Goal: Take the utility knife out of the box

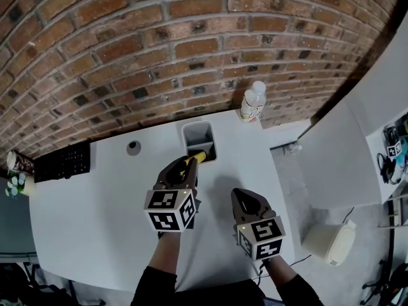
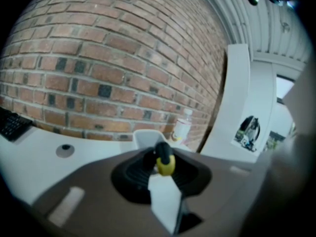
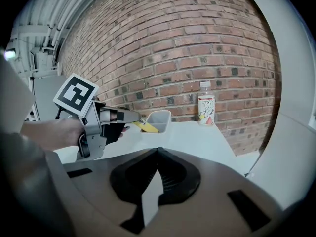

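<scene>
A grey open box (image 1: 208, 132) stands on the white table (image 1: 95, 209) near the brick wall. My left gripper (image 1: 189, 162) is shut on the yellow and black utility knife (image 1: 198, 157), whose front end slants down over the box's near rim. The left gripper view shows the knife (image 2: 166, 165) end-on between the jaws, with the box (image 2: 147, 138) just behind. From the right gripper view the left gripper (image 3: 124, 116) holds the knife (image 3: 147, 127) at the box (image 3: 160, 118). My right gripper (image 1: 246, 200) hovers over the table to the right, jaws (image 3: 158, 151) together and empty.
A clear bottle with a printed label (image 1: 253, 102) stands by the wall right of the box. A black keyboard (image 1: 62, 162) lies at the far left, and a round cable hole (image 1: 133, 148) is left of the box. The table's right edge drops to a floor with a white bin (image 1: 328, 242).
</scene>
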`<move>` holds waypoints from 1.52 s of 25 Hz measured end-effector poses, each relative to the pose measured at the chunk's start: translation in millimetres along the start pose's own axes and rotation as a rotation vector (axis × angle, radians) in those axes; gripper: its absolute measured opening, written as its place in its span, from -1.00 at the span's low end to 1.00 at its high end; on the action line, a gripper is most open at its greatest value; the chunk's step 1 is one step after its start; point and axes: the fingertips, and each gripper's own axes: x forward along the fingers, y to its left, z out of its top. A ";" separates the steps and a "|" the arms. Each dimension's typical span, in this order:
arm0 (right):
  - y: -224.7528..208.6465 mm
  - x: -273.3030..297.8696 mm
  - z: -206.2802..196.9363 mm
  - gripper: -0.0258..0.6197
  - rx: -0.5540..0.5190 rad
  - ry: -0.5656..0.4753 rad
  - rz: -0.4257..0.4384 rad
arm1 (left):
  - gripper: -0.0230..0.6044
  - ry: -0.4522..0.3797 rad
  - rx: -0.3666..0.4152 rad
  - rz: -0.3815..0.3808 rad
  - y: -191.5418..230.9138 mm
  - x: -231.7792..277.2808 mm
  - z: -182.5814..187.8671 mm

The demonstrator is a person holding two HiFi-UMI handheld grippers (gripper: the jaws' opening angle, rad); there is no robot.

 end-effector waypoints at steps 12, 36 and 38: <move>19.2 -22.9 9.5 -0.90 -0.027 -0.046 -0.001 | -0.68 -0.096 0.013 -0.007 -10.3 -46.5 23.0; 100.9 -88.2 25.7 -0.90 -0.093 -0.169 -0.007 | -0.68 -0.211 0.087 0.005 -8.2 -189.2 39.2; 108.9 -94.2 25.8 -0.90 -0.096 -0.180 -0.006 | -0.68 -0.216 0.092 0.007 -7.4 -202.3 37.8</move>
